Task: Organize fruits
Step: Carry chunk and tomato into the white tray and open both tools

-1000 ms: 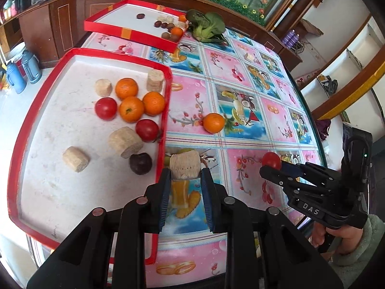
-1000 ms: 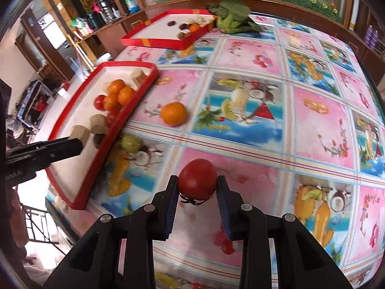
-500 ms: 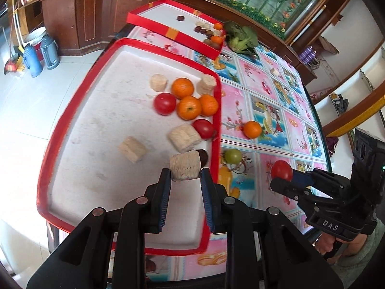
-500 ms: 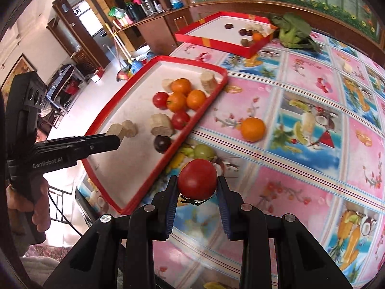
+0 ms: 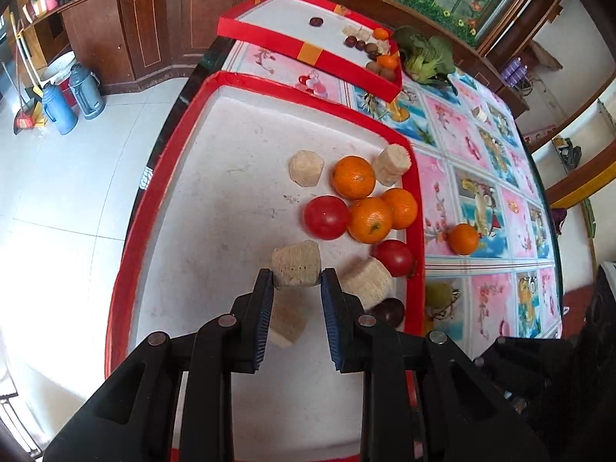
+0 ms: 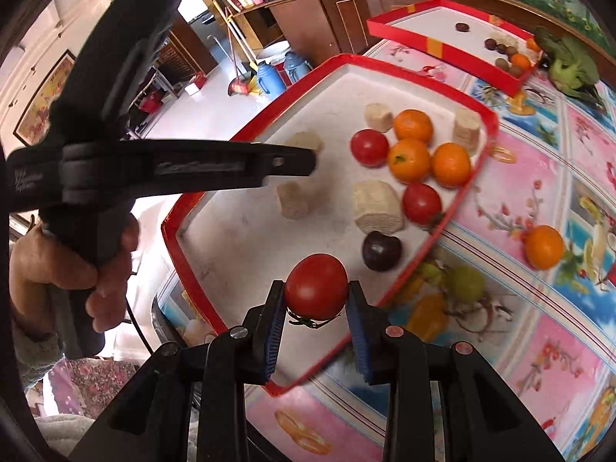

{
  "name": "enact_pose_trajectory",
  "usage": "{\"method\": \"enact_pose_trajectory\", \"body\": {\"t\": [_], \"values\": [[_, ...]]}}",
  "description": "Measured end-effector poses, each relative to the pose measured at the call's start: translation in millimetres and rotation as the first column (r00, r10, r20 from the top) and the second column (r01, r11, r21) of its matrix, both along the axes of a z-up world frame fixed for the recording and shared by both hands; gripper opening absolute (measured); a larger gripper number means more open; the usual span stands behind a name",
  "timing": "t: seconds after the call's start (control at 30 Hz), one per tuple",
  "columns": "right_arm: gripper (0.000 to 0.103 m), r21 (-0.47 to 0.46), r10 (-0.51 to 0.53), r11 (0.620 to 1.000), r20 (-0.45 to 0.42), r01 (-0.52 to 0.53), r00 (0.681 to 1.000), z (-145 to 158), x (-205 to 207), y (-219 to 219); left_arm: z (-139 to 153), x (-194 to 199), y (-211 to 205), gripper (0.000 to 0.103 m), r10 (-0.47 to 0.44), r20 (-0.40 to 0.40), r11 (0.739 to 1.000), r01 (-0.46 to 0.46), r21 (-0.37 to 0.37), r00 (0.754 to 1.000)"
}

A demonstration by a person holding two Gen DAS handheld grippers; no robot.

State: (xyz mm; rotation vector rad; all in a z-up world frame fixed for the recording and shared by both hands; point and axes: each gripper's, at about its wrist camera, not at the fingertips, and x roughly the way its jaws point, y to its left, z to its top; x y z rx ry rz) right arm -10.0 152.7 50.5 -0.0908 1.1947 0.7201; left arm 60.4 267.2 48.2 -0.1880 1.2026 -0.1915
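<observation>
While a beige ridged block [image 5: 296, 263] sits clamped between the fingers of the left gripper [image 5: 297, 283] above the near red tray [image 5: 417, 208], the right gripper [image 6: 315, 298] grasps a red tomato [image 6: 316, 286] over this tray's corner, near a dark plum [image 6: 381, 251].

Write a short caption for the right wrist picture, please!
Right gripper carries a red tomato over the red tray of fruit.

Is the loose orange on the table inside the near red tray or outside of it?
Outside. The orange lies on the patterned tablecloth, apart from the tray rim, on the side away from the three oranges inside.
</observation>
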Motion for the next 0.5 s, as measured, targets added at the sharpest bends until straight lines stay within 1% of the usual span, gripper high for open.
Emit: {"method": "enact_pose_trajectory", "body": {"t": [0.17,0.5], "values": [[0.031,-0.024,0.004,1.000,-0.011,-0.004,1.000,-10,1,17,-10,5,-8,0.023,-0.060,-0.016,0.998,0.061,0.030,0.998],[0.032,-0.077,-0.026,0.997,-0.021,0.025,0.999,-26,13,26,-21,14,-11,0.023,-0.100,-0.035,0.995,0.101,0.013,0.994]]}}
